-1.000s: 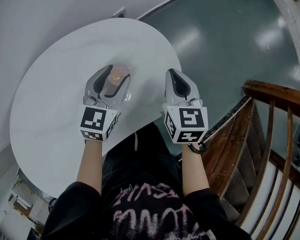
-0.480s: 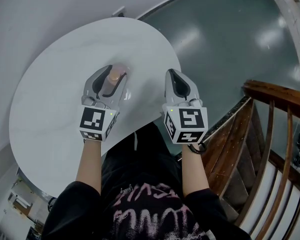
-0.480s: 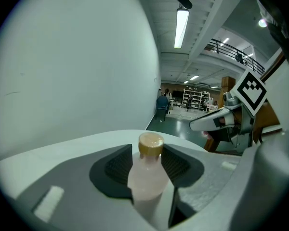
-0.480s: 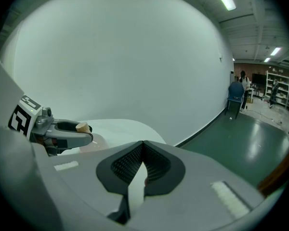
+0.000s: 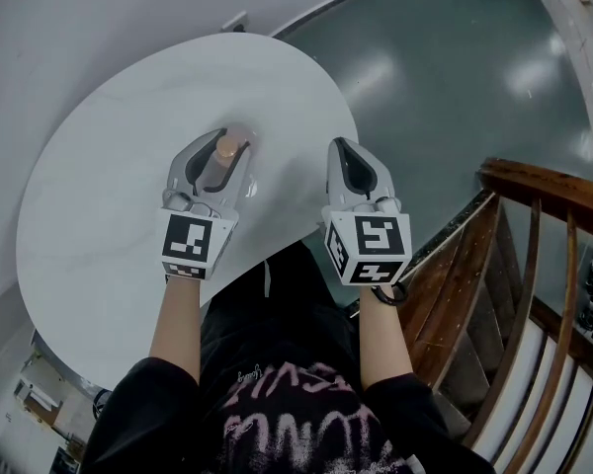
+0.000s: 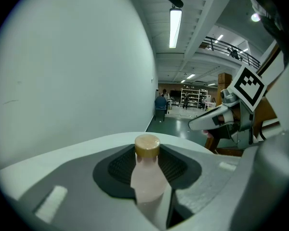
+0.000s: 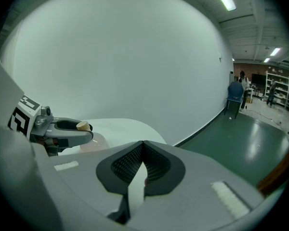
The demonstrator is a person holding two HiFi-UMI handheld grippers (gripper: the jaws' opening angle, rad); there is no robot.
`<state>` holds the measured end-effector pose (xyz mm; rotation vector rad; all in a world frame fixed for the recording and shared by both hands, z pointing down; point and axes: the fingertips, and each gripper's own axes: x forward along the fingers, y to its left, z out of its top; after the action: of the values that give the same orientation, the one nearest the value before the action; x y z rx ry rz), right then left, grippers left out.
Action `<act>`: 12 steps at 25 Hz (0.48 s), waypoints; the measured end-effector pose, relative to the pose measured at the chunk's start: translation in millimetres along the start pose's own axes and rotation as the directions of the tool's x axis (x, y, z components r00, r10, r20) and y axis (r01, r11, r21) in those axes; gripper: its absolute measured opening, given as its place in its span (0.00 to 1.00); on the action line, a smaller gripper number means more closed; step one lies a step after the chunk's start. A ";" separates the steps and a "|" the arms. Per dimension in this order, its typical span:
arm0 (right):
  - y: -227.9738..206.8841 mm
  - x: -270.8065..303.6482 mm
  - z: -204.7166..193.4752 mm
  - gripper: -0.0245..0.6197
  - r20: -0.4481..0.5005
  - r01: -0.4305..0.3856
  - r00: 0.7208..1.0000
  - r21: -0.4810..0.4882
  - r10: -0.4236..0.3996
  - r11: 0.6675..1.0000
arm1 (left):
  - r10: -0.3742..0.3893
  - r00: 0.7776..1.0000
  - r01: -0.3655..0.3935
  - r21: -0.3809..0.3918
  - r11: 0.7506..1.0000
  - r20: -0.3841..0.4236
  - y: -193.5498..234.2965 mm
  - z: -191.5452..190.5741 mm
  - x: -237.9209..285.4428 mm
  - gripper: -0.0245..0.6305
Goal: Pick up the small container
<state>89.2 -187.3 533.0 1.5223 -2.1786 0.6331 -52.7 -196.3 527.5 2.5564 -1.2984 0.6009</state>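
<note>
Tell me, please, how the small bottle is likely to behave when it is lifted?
The bottle looks like thin translucent plastic, so it is probably light and slightly squeezable. Its smooth sides taper toward the cap, so it might slip downward between the left gripper's pads.

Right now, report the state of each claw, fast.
Left claw: closed on the small container.
Right claw: closed, holding nothing.
</note>
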 end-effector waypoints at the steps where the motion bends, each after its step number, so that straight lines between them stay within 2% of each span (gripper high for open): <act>1: 0.0 -0.1 -0.3 0.05 -0.001 0.001 1.000 0.000 -0.001 1.000 | -0.003 1.000 0.003 0.000 1.000 0.002 0.0 0.0 0.1 0.26; 12: 3.0 0.4 -0.9 0.05 -0.004 0.001 1.000 -0.002 -0.001 1.000 | -0.019 1.000 0.019 0.009 1.000 0.016 -1.4 -0.1 -0.1 0.26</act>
<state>86.3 -186.2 533.6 1.5197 -2.1746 0.6322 -51.7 -195.4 527.5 2.5831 -1.2782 0.5845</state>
